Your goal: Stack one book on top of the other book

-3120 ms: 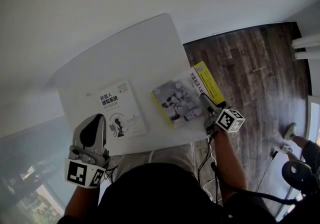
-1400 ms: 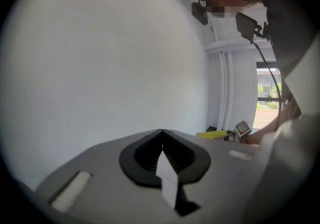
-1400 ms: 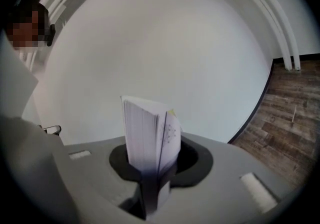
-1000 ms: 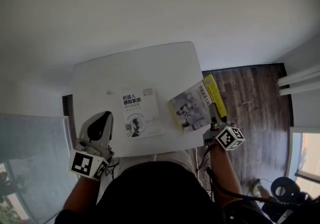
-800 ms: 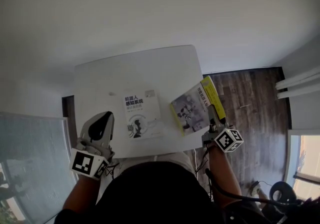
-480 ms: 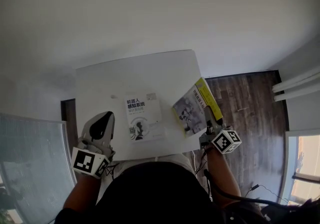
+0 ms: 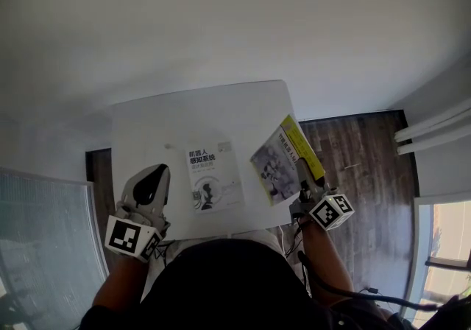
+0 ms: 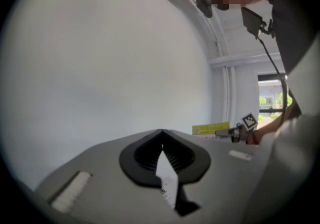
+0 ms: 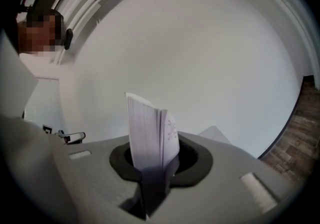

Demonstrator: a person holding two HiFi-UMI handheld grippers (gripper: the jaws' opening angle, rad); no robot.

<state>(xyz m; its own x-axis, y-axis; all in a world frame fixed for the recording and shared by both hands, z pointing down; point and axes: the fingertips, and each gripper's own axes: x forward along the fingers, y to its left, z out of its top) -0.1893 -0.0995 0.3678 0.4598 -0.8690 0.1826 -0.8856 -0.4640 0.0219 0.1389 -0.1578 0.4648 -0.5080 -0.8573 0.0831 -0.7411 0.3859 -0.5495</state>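
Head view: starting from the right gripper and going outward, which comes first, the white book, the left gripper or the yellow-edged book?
From the right gripper:
1. yellow-edged book: clamped in its jaws, tilted up at the right edge of the table.
2. white book: lying flat mid-table, further left.
3. left gripper: at the table's near left corner.

Smooth, matt white on the table [image 7: 147, 126]; dark wood planks with visible grain and a faint sheen on the floor [image 7: 357, 152]. Printed paper covers on the white book [image 7: 213, 180] and the yellow book [image 7: 278, 165], bare paper page edges on the latter. Matt grey plastic on the left gripper [image 8: 163, 168] and right gripper [image 9: 151, 168], with dull black pads [image 8: 140, 160]. Dark cloth on the person's top [image 7: 221, 284].
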